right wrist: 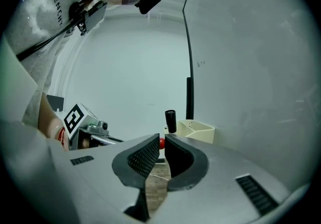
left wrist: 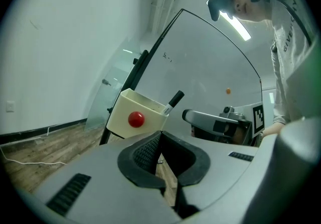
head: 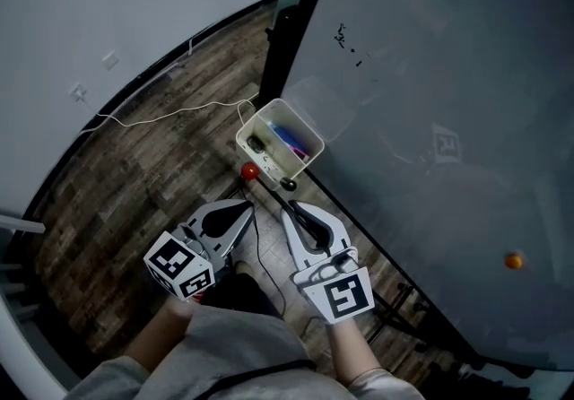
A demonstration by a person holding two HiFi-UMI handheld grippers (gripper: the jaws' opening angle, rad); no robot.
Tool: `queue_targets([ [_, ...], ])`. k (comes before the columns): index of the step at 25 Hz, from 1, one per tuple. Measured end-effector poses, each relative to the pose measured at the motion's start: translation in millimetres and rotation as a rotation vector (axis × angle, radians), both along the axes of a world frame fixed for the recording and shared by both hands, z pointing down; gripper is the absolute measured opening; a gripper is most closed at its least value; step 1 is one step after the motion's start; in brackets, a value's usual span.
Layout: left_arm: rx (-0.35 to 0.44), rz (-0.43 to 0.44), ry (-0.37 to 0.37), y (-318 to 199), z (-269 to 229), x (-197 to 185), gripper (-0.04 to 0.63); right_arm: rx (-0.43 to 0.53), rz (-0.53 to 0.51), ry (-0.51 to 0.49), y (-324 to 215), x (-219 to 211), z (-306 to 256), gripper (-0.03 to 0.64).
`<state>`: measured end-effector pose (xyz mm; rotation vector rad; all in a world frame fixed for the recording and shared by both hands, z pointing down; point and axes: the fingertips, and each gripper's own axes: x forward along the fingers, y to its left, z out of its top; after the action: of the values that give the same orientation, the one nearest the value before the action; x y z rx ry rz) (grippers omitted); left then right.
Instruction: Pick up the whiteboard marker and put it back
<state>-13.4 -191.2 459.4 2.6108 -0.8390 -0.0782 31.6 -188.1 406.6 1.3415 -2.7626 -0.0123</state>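
Neither tool has the black whiteboard marker with the white label (left wrist: 173, 101). It stands tilted at the near corner of the cream plastic holder box (head: 254, 117), which hangs on the big grey whiteboard (head: 430, 75). Its cap pokes well above the rim.

My right gripper (right wrist: 161, 138) points level at that corner from close by. Its jaws are only a narrow slit apart, with nothing between the pads. My left gripper (left wrist: 161, 133) has its tips closed together and carries nothing; it waits off to the side.

I judge that either the marker is already back in its place and I only need to draw away, or the pick-up is still to come. I cannot tell which from this moment.

Down in the box I see a blue marker (head: 285, 134) and a pink one (head: 297, 152) lying side by side. A small dark item (head: 257, 145) that I cannot identify sits at the left end. A round red knob (head: 249, 170) sits on the box's outer wall.
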Motion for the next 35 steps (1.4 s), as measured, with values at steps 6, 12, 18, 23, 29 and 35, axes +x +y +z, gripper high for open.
queue_targets([
  [6, 0.019, -0.02, -0.001, 9, -12, -3, 0.015, -0.074, -0.032, -0.021, 11, -7, 4, 0.025],
  [12, 0.044, -0.043, -0.004, 17, -22, -7, 0.015, -0.135, -0.07, -0.018, 21, -12, 7, 0.02],
  [18, 0.063, -0.047, 0.0, 29, -24, -6, 0.015, -0.162, -0.1, -0.018, 34, -17, 10, 0.02],
  [23, 0.068, -0.054, 0.006, 34, -31, -4, 0.015, -0.199, -0.101, 0.001, 41, -19, 11, 0.02],
  [29, 0.092, -0.051, 0.008, 41, -41, -2, 0.015, -0.201, -0.106, 0.003, 51, -20, 5, 0.019],
  [35, 0.107, -0.046, 0.009, 45, -45, 1, 0.015, -0.206, -0.096, 0.009, 56, -17, 3, 0.019],
])
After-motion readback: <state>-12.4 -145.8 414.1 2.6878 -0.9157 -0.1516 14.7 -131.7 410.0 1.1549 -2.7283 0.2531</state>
